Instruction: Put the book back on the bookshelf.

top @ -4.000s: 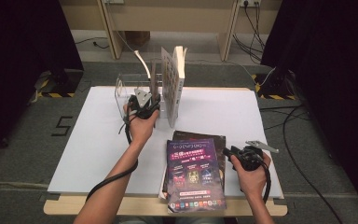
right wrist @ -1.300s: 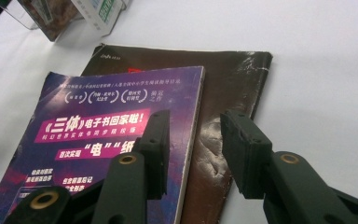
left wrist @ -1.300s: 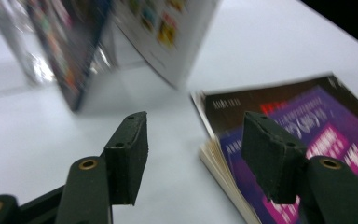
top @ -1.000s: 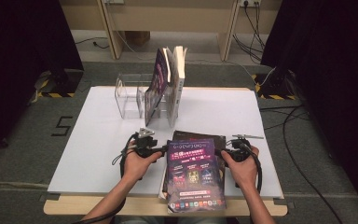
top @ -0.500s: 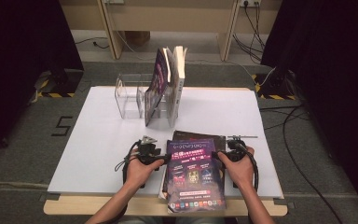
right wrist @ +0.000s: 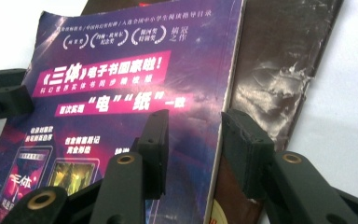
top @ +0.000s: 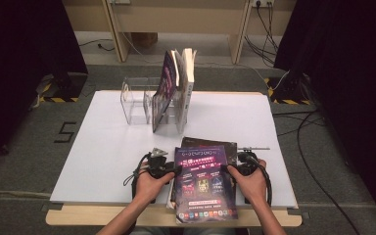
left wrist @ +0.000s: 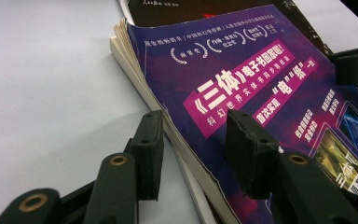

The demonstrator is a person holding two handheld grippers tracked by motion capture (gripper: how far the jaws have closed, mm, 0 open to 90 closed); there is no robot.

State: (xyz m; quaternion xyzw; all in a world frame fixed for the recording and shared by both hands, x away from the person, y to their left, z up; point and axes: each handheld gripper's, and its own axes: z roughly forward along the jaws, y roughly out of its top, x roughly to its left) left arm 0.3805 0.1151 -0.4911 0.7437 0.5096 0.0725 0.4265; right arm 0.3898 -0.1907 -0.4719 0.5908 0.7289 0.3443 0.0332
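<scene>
Both tongs (top: 172, 171) (top: 229, 171) straddle the purple book's (top: 204, 183) opposite edges, unclenched, left closing.

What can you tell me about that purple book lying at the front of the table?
The purple book is a thick, glossy paperback with white and pink Chinese lettering and small pictures. It lies flat, cover up, on a dark book near the table's front edge. Open fingers straddle its left and right edges.

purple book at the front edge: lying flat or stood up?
Lying flat. The purple book rests cover-up on a dark book, on the table.
</scene>
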